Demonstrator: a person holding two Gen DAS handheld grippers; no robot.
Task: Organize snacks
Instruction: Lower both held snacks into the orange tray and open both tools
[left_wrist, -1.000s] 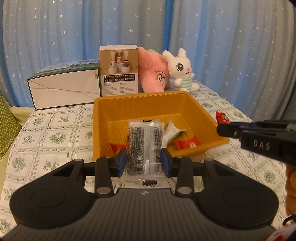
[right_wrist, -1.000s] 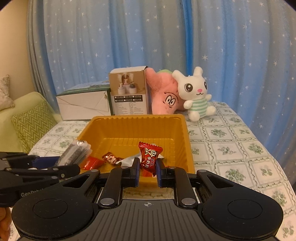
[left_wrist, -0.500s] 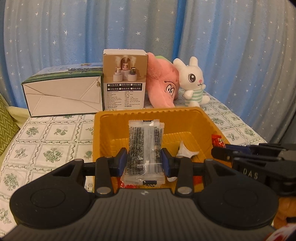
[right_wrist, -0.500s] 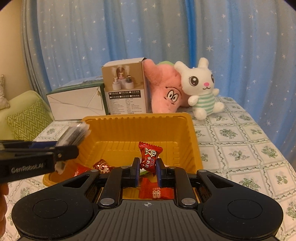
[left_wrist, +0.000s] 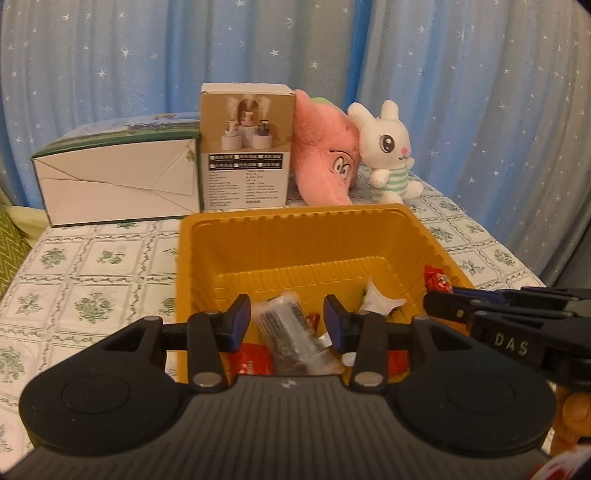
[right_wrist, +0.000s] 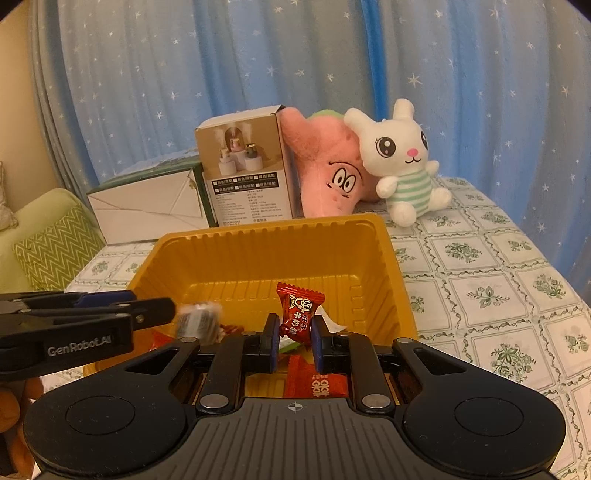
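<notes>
The tray (left_wrist: 369, 236), an orange plastic bin with ribbed walls, is sitting open on the desk. A clear packet (left_wrist: 291, 332) with dark contents is lying tilted over its near part, blurred, between the blue pads of the left tool (left_wrist: 282, 321), whose jaws are opening; the pads are standing clear of it. A red candy (right_wrist: 299, 314), twist-ended with a cartoon face and white lettering, is standing upright, pinched between the pads of the right tool (right_wrist: 293, 343) above the tray. Red wrappers (right_wrist: 317, 380) are lying flat on the tray floor near its front wall. A white wrapper (left_wrist: 380, 299) is resting toward the tray's right side.
</notes>
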